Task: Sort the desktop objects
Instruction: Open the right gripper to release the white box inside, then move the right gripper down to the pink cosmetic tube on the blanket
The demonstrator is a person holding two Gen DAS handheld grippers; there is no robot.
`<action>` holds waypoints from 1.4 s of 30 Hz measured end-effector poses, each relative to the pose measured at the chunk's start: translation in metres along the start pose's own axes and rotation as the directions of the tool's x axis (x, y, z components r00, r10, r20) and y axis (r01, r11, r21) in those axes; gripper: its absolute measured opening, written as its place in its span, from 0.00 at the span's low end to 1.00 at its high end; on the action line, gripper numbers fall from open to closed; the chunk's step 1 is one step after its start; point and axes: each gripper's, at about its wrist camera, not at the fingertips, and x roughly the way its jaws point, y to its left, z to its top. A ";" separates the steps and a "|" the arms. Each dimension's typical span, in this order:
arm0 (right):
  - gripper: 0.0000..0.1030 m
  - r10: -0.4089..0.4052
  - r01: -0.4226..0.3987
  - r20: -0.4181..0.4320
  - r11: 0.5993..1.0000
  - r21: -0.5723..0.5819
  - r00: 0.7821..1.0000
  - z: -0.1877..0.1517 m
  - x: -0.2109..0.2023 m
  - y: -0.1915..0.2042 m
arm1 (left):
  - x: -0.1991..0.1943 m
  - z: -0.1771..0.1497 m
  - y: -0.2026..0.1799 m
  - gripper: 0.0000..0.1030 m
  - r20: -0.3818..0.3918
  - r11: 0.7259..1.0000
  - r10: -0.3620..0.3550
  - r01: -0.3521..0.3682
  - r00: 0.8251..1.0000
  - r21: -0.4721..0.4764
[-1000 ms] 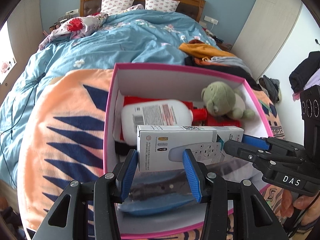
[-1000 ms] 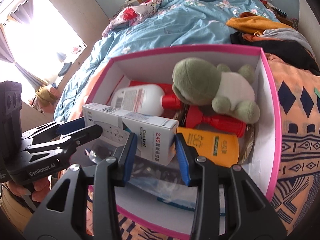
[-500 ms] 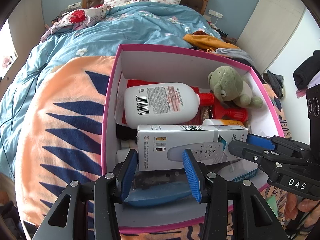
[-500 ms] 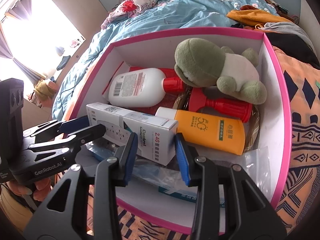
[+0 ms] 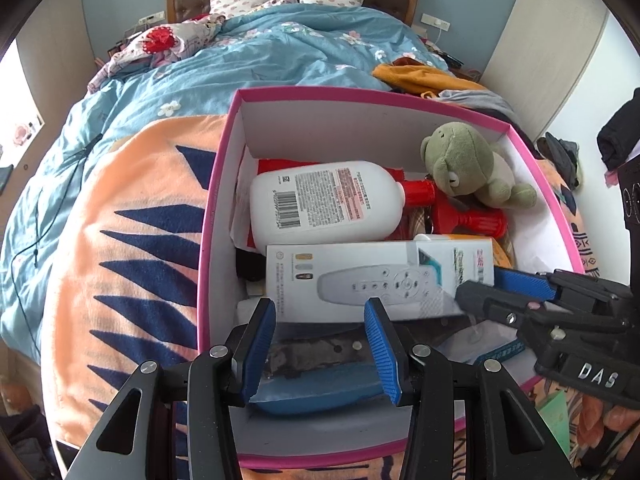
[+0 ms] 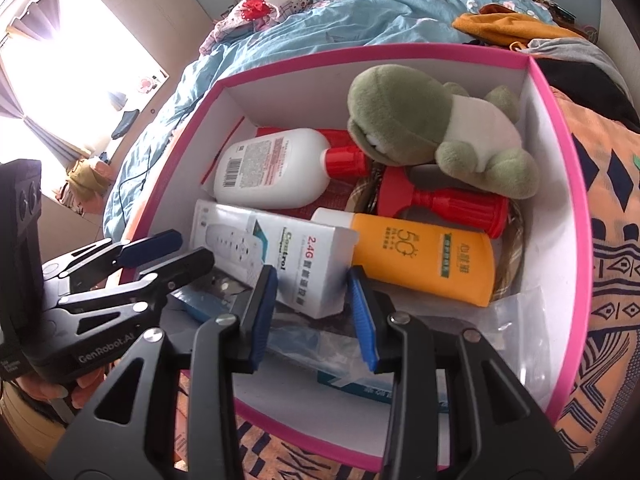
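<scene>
Covering the bed, the blue duvet (image 5: 280,60) runs off toward 12 o'clock, with the orange patterned blanket (image 5: 132,208) spread nearer. The pink-rimmed box (image 5: 216,208) sits on the blanket.

Inside the box in the left wrist view, the white bottle (image 5: 324,200) lies toward 12 o'clock and the green plush toy (image 5: 460,160) fills the 2 o'clock corner. The orange tube (image 6: 424,256) lies at 3 o'clock, beside the task's thing, the white remote-control carton (image 5: 360,276). The carton lies crosswise at about 6 o'clock, over a clear bag.

A second ago the carton hid the lower part of the bottle and most of the tube. Now the whole bottle label and the tube's length show, so the carton has come nearer and probably lower. It looks almost placed, with only the release left.

In both wrist views the carton sits just where it did against the pads, so it has travelled with the hands.

The right gripper (image 6: 310,280) stays narrowly clamped on the carton's printed end. The left gripper (image 5: 320,312) keeps the same middling gap, with the carton's long near edge at its tips. That edge is wider than the gap, so I cannot tell whether the left pads press on it.
</scene>
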 end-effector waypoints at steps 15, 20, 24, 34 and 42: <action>0.34 0.023 -0.023 0.013 1.000 -0.007 1.000 0.006 0.010 0.007 | -0.004 0.003 -0.008 0.47 0.033 0.999 -0.025 0.024 0.999 0.025; 0.34 0.057 -0.058 0.048 0.998 0.031 0.997 -0.002 -0.002 -0.002 | -0.003 -0.003 -0.003 0.47 0.031 1.000 -0.025 0.025 0.999 0.020; 0.36 0.098 -0.103 0.105 0.994 0.042 0.990 -0.014 -0.027 -0.008 | -0.028 -0.018 -0.004 0.60 0.122 0.998 -0.053 0.047 0.991 0.050; 0.47 0.273 -0.276 0.143 0.961 -0.006 0.951 -0.089 -0.093 0.000 | -0.082 -0.085 0.008 0.66 0.171 0.992 -0.100 0.085 0.980 0.096; 0.47 0.319 -0.314 -0.122 0.947 0.062 0.940 -0.188 -0.057 0.029 | -0.075 -0.153 0.036 0.66 0.012 0.997 -0.067 0.067 0.998 0.033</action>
